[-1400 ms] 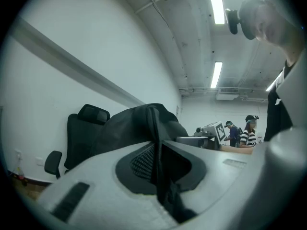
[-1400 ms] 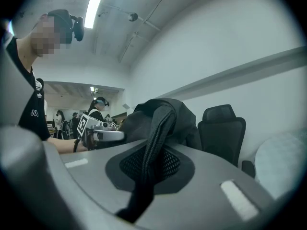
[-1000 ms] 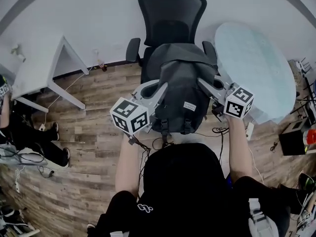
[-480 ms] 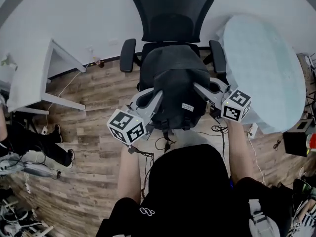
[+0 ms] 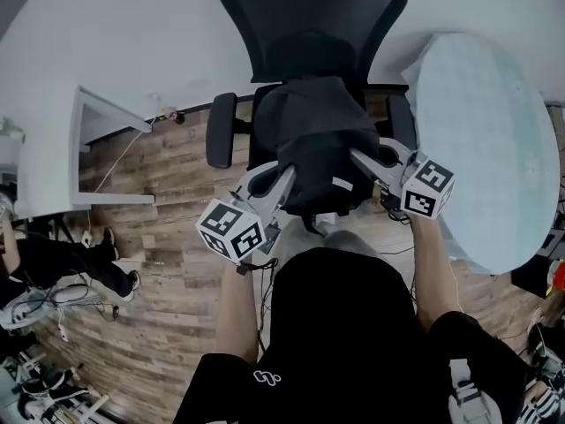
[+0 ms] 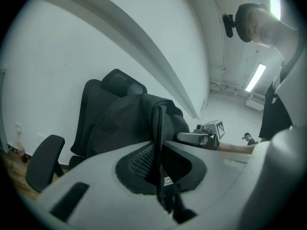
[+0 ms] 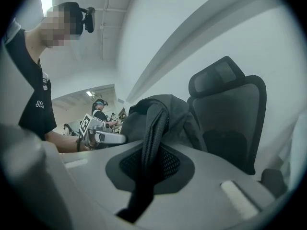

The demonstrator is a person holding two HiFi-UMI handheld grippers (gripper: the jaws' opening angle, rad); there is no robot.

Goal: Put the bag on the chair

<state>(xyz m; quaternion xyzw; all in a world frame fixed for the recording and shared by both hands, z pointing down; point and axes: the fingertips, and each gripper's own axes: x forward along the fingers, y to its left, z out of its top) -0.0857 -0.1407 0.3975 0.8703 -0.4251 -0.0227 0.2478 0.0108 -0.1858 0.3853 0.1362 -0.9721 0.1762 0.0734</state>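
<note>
Jaws pinch straps (image 6: 157, 128); bag (image 5: 313, 140) upright over chair (image 5: 309, 16).

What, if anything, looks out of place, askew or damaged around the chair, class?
Nothing stands out. The black fabric backpack slumps at the black mesh office chair, one strap clamped in the left tool, another in the right tool; nothing is spilled or torn.

Pretty even, soft indoor light all round, no hard shadows on the wood-plank floor (image 5: 168, 237). There's a long ceiling tube light (image 6: 254, 78) glowing in the left gripper view, plus a blown-out patch top right. The black fabric backpack (image 5: 313, 144) and black mesh office chair (image 5: 309, 16) go nearly detail-less. Heavy fisheye bending everywhere; both gripper views have dark rounded corners and blurry foregrounds.
</note>
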